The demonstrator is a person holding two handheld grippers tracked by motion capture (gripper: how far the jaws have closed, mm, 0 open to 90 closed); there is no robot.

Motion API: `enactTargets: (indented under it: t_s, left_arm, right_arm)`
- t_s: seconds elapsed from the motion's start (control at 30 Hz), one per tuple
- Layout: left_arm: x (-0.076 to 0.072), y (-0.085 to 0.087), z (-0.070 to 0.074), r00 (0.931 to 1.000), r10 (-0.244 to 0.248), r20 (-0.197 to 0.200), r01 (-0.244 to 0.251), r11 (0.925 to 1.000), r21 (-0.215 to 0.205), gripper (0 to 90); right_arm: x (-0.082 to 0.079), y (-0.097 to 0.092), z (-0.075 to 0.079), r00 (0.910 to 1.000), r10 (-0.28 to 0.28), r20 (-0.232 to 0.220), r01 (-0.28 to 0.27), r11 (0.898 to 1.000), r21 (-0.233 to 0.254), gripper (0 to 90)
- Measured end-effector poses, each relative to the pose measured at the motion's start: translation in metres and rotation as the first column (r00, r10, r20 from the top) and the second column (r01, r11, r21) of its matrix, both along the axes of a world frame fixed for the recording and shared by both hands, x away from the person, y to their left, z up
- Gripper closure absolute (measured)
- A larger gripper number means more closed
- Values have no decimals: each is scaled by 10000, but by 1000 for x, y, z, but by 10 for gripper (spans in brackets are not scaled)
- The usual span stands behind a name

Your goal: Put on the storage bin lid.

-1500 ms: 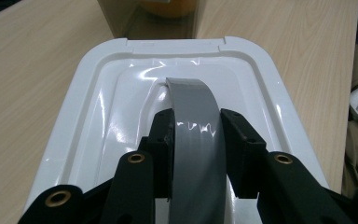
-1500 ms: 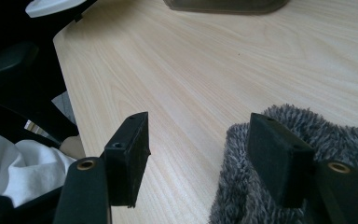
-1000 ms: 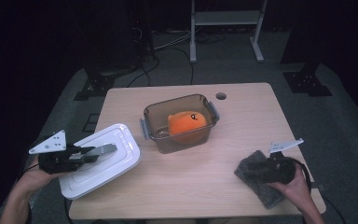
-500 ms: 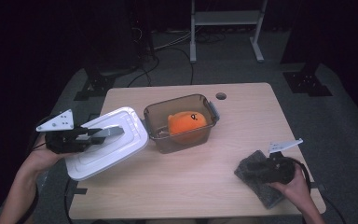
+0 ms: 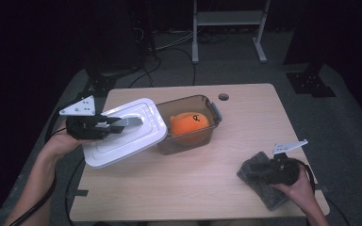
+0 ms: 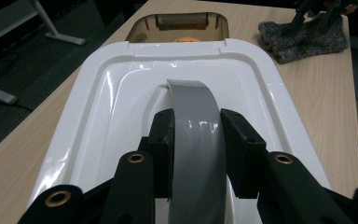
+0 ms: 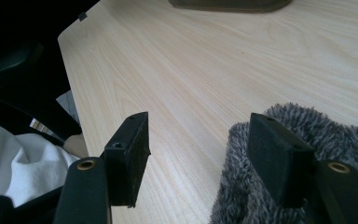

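Note:
A white plastic lid (image 5: 122,134) hangs tilted above the table's left side, its right edge at the rim of a smoky clear container (image 5: 188,125). My left gripper (image 5: 127,125) is shut on the lid's grey handle (image 6: 196,135), one jaw on each side of the strap. An orange plush toy (image 5: 188,123) lies inside the container (image 6: 177,25), partly hidden by the lid (image 6: 121,102). My right gripper (image 7: 200,154) rests open at the table's front right. One of its jaws lies on a grey fuzzy cloth (image 7: 335,140) and the other stands over bare wood.
The wooden table (image 5: 207,188) has a round cable hole (image 5: 223,97) near its far edge. The grey cloth (image 5: 264,179) lies at the front right corner under the right hand. Cables and a white frame's legs stand on the floor behind the table.
My left gripper has lifted the white lid off the table and carried it up and right toward the container. The right hand and cloth have not moved.

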State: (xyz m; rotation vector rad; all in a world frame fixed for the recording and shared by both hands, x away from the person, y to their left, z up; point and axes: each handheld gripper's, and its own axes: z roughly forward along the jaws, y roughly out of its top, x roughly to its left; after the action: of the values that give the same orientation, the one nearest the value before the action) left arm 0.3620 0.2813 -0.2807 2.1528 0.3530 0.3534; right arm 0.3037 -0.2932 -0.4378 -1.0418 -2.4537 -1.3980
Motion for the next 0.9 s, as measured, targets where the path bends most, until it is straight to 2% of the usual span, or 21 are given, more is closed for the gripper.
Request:
enactTargets:
  t_s: [0.6,0.9]
  left_arm:
    - [26,-45,7,9976,-687,-38,685,9973,-281,665]
    - [38,-62,5,9961,-868,-145,864,9960,-230,665]
  right_arm:
    - [1,-2,0,10000,5,-45,-4,9999,101,381]
    - [1,-1,1,10000,84,-12,-84,9998,195,381]
